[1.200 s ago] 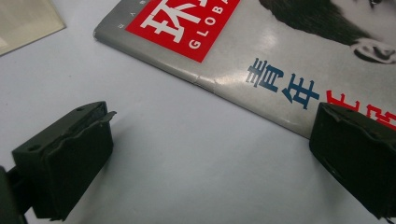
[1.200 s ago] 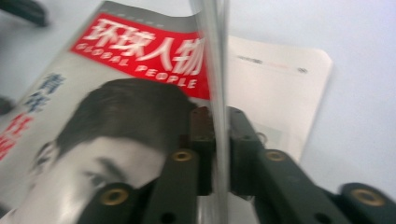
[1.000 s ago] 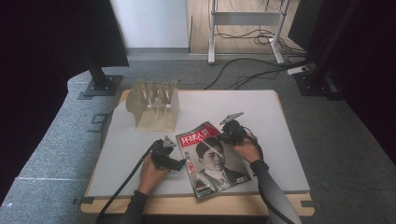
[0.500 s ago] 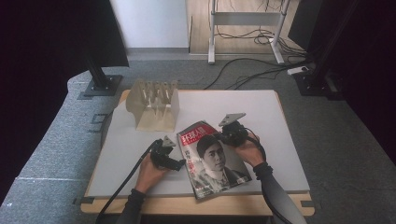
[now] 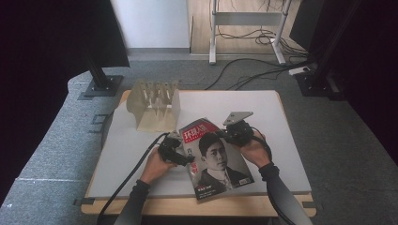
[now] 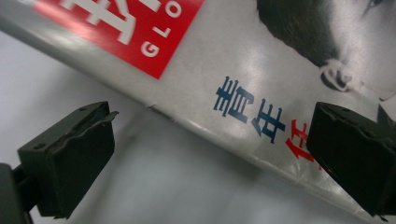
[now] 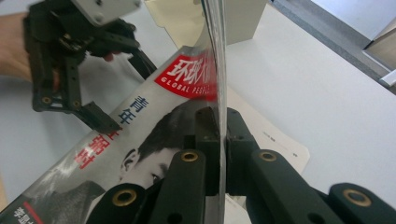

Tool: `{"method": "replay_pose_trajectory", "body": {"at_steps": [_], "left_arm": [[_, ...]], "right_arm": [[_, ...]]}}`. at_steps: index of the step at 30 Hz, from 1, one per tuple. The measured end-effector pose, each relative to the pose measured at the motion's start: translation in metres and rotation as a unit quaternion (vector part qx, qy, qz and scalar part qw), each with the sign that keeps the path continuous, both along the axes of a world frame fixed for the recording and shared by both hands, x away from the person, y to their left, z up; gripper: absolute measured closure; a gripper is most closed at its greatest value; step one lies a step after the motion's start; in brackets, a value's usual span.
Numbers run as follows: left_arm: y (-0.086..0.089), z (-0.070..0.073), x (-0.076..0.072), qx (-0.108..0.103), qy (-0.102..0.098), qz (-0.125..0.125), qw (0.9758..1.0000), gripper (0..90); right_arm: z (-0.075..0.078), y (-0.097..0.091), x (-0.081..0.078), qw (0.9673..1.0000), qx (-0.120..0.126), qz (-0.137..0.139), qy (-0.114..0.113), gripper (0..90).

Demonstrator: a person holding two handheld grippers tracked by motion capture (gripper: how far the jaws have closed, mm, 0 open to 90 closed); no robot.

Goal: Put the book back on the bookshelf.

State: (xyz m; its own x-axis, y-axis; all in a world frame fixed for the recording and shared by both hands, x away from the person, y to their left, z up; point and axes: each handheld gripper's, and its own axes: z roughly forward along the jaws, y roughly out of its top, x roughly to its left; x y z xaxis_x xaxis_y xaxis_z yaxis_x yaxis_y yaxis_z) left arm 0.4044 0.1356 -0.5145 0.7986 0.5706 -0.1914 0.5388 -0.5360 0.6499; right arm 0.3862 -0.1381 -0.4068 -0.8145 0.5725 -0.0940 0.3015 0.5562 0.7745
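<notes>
Jaws of the right gripper [image 7: 218, 140] are closed flat on the right-hand edge of the magazine's front cover [image 7: 212, 56], which we see edge-on in the right gripper view as a thin glossy sheet standing up between the two black pads. Jaws of the left gripper [image 6: 210, 154] stand wide open and hold nothing; in the left gripper view one pad hangs over the bare table [image 6: 154, 186] and the other over the cover, with the magazine's spine edge running between them.

We judge the magazine [image 5: 216, 157] to be light, thin and limp: a single pinched cover bows under its own weight, so a grip at one edge lifts that leaf and not the whole issue. The coated paper looks slick and shows glare, so we expect it to slide on the smooth table and to crease or tear if pulled sharply. A sound hold, in our view, is a flat pinch near the middle of an edge, with the other gripper steadying the spine side.

The magazine lies near the front of the white table, between the two hands [image 5: 155, 166], turned slightly askew. Its cover carries a grey portrait, a red title block with white characters at the top, and blue and red characters down the left margin. A pale page [image 7: 275, 140] shows beneath the raised cover.

Farther back on the table stands a beige slotted rack [image 5: 155, 105], well apart from the magazine.
</notes>
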Motion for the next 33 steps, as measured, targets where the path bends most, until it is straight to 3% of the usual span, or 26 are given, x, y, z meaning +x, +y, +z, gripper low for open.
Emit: {"method": "replay_pose_trajectory", "body": {"at_steps": [2, 5, 8, 10, 15, 18, 19, 20, 22, 25, 33], "left_arm": [[-0.003, -0.002, 0.002, -0.012, 0.006, -0.015, 0.9998, 1.8], [-0.008, 0.000, 0.001, -0.008, 0.004, -0.035, 0.9994, 3.1], [-0.011, 0.005, 0.000, 0.011, -0.004, -0.037, 0.9992, 3.3], [-0.012, 0.010, -0.001, 0.012, -0.013, -0.033, 0.9993, 4.3], [-0.008, 0.026, 0.000, -0.017, -0.023, -0.028, 0.9992, 6.5], [-0.010, 0.035, -0.001, -0.011, -0.042, -0.022, 0.9988, 8.8], [-0.010, 0.035, -0.001, -0.011, -0.042, -0.022, 0.9988, 11.4], [-0.012, 0.041, -0.002, -0.002, -0.062, -0.014, 0.9980, 14.9], [-0.014, 0.047, -0.002, 0.005, -0.071, -0.013, 0.9974, 17.0], [-0.017, 0.054, -0.003, 0.035, -0.091, -0.006, 0.9952, 27.2], [-0.017, 0.069, -0.002, 0.032, -0.096, -0.003, 0.9949, 45.9]], "right_arm": [[0.001, -0.001, -0.001, 1.0000, 0.000, 0.001, -0.002, 86.3], [0.002, -0.002, -0.001, 1.0000, 0.004, 0.005, -0.003, 86.3], [0.004, -0.002, -0.001, 0.9999, 0.006, 0.007, -0.007, 86.3], [0.007, -0.002, -0.001, 0.9999, 0.012, 0.006, -0.008, 86.3], [0.015, -0.005, -0.001, 0.9996, 0.023, 0.005, -0.015, 86.3], [0.019, -0.007, -0.001, 0.9994, 0.029, 0.009, -0.018, 86.3], [0.020, -0.007, -0.001, 0.9993, 0.031, 0.007, -0.019, 86.2], [0.022, -0.007, -0.001, 0.9993, 0.031, 0.008, -0.020, 86.2], [0.023, -0.007, -0.001, 0.9993, 0.030, 0.008, -0.022, 86.1], [0.026, -0.008, -0.001, 0.9992, 0.031, 0.008, -0.025, 86.1], [0.030, -0.011, 0.001, 0.9989, 0.040, 0.008, -0.025, 86.0]]}}
